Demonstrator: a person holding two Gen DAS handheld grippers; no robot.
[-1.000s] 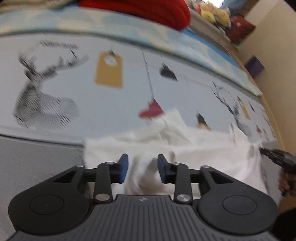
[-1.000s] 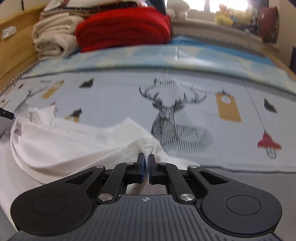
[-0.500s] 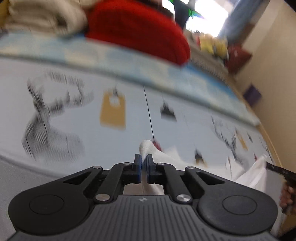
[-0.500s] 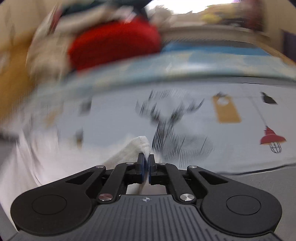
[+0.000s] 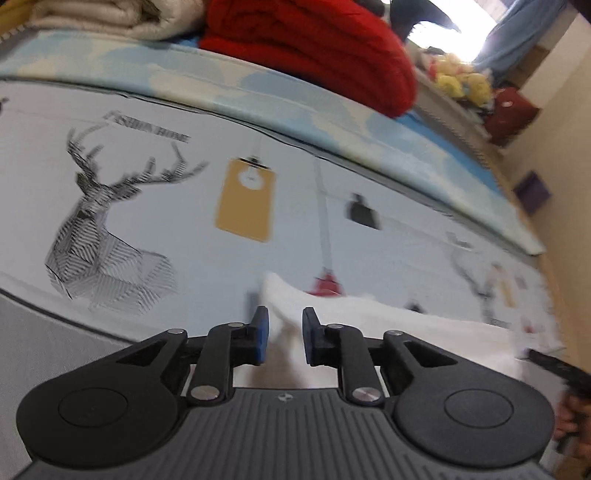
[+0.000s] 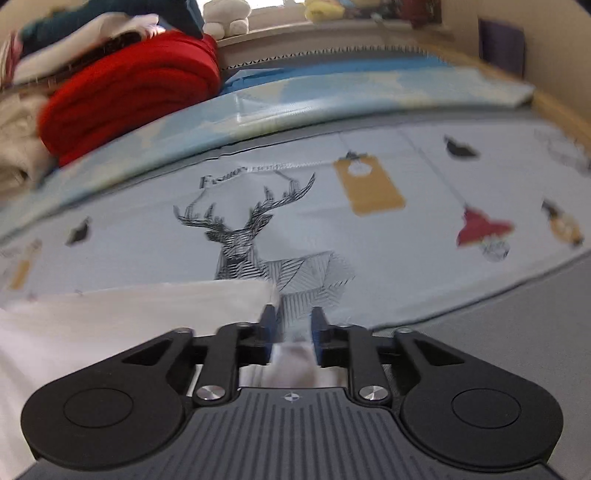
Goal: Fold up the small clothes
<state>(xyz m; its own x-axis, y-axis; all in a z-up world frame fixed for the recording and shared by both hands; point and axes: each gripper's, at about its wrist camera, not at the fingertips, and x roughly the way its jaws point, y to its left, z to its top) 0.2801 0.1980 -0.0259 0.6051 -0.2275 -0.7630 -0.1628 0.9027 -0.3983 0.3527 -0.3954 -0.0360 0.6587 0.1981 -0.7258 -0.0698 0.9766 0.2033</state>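
Note:
A white garment (image 5: 399,325) lies flat on the printed bedsheet (image 5: 147,206). In the left wrist view its left corner sits between the fingers of my left gripper (image 5: 284,334), which is open. In the right wrist view the same white garment (image 6: 129,317) spreads to the left, and its right corner lies between the fingers of my right gripper (image 6: 293,334), which is also open. The tip of the right gripper (image 5: 554,367) shows at the right edge of the left wrist view.
The bedsheet (image 6: 369,236) carries deer, tag and lamp prints. A folded red blanket (image 5: 314,51) and cream blankets (image 5: 103,18) are stacked at the back. Plush toys (image 5: 458,79) sit on the far sill. A wooden bed frame (image 5: 569,258) runs along the right.
Half a second ago both grippers were shut on lifted corners of the white garment. Now both are open and the garment lies flat on the sheet.

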